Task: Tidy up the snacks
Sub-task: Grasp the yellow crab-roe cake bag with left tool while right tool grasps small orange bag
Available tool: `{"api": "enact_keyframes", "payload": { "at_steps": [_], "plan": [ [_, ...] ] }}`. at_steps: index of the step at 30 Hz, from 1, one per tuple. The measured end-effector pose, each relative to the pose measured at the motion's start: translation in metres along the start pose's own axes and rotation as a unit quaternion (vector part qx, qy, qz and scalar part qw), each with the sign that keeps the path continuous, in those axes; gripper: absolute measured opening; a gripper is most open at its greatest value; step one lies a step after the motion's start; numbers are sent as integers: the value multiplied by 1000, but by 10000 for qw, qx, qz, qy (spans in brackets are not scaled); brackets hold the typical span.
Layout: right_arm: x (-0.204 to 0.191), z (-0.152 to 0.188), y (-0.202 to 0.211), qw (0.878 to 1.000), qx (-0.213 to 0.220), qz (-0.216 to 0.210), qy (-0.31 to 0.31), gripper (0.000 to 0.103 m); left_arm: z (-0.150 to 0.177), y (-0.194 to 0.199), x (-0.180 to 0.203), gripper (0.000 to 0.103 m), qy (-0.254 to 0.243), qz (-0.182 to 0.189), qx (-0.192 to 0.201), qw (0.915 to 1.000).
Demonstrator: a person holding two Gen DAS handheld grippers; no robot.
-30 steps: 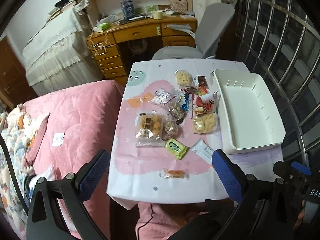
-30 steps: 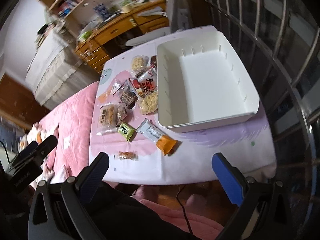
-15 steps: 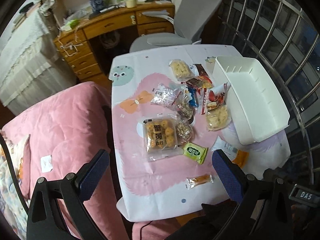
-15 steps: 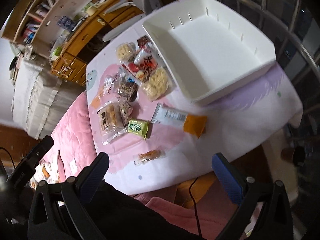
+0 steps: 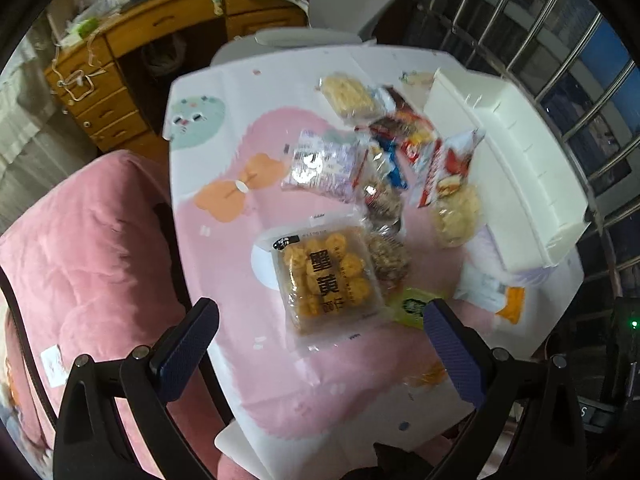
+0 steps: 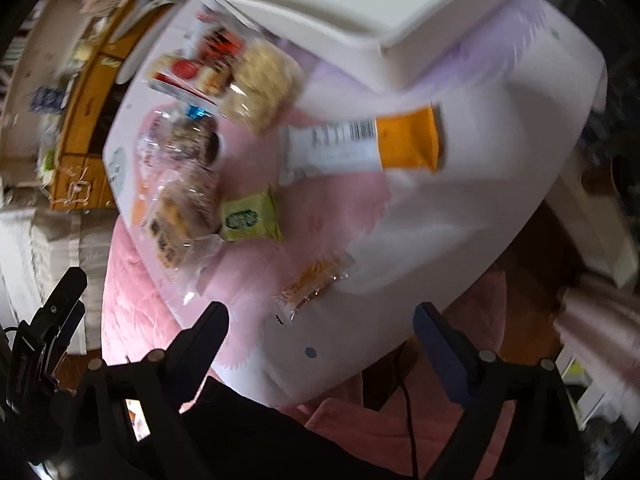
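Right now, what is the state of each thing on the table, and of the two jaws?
White bin: empty as far as visible, upright on the table.
Egg-yolk snack bag: sealed, flat on the table.
Green packet: sealed, flat.
Orange-and-white bar: sealed, lying flat beside the bin.
Small orange snack: sealed, flat near the table edge.
Left gripper: jaws open, nothing held.
Right gripper: jaws closing, nothing between them.

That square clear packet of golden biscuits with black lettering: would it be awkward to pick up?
The square clear packet of golden biscuits probably stays fairly flat, since the biscuits fill it. Its glossy film looks slippery, and the thin sealed edges would likely crumple. The biscuits may crack if squeezed.
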State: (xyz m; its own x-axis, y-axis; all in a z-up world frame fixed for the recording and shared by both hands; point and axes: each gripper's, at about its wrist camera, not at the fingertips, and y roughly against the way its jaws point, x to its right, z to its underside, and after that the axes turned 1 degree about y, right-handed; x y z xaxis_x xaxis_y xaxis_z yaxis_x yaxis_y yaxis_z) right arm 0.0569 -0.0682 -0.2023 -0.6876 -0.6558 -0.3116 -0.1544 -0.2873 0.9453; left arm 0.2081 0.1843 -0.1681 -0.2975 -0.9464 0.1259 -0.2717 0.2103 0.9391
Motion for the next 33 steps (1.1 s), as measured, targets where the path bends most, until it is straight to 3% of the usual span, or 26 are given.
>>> {"api": "enact_keyframes", "payload": {
  "at_steps": [7,10,15,21,23,27,31,33],
  "plan": [
    [0,11,-42,9972,-1,102,-735,83,-7,-64,-25,102,219,382,-559,9975],
    [-2,17,-55,9958,17,172,-898,76,-12,-78,-29,102,215,504,-638,9965],
    [-5,23,-68,9939,37,245,-1079,56,-19,-94,-26,102,10,555,-690,9961],
    [-5,26,-73,9923,139,354,-1183,49,-26,-110,-16,101,-152,487,-803,9955],
    [-6,26,-72,9928,181,394,-1116,47,-28,-114,-12,98,-196,437,-849,9952],
    [-10,21,-68,9938,266,398,-1003,29,-28,-116,-3,88,-247,454,-886,9947],
    [-4,20,-66,9950,226,209,-952,23,-28,-115,4,84,-323,373,-885,9949],
    [-5,20,-65,9956,190,174,-898,22,-30,-113,4,78,-254,345,-858,9954]
  ]
}}
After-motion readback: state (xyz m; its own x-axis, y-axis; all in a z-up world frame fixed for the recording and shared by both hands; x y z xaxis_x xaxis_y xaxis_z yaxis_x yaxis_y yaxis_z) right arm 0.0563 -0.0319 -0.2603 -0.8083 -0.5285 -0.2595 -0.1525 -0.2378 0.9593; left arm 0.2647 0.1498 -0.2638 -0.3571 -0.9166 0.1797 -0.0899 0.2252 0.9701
